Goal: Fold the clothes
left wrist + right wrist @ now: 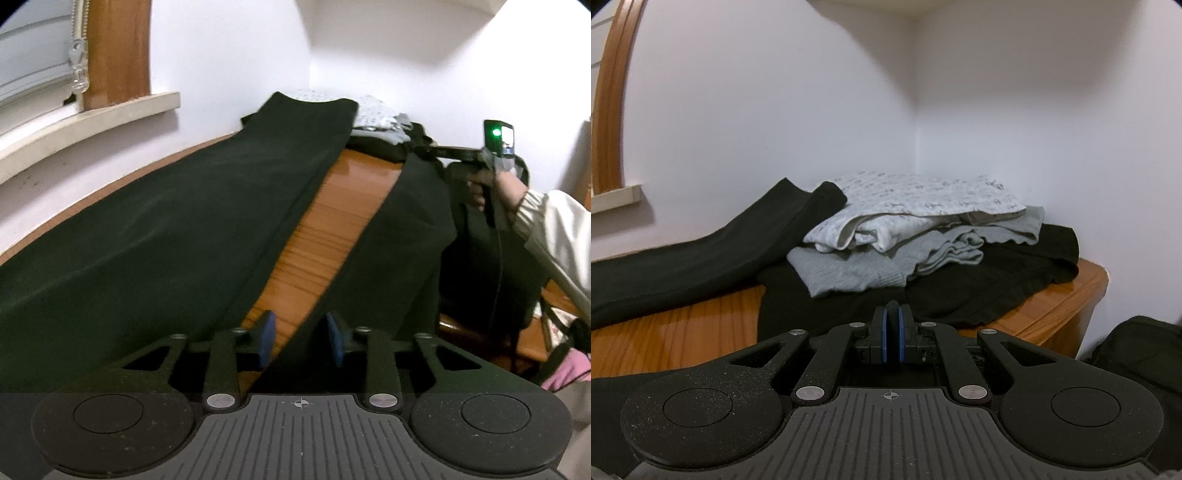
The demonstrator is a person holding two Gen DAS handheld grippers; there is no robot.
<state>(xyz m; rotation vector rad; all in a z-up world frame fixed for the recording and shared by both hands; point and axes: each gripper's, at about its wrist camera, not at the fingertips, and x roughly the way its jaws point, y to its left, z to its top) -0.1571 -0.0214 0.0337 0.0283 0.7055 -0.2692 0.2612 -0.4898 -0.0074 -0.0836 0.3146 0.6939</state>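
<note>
Left hand-held gripper [301,341] unclenched astride right trouser leg [399,236] edge; right hand-held gripper [893,334] clenched on dark cloth; pinch full hem, lift both evenly

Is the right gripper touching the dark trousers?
Touching. The right wrist view shows the right gripper clamped shut on a fold of the dark trousers between its blue pads.

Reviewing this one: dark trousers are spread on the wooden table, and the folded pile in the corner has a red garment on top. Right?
Not quite. The top garment of the folded pile is white with a small grey print, not red; the right wrist view shows it. The dark trousers do lie spread on the wooden table.
</note>
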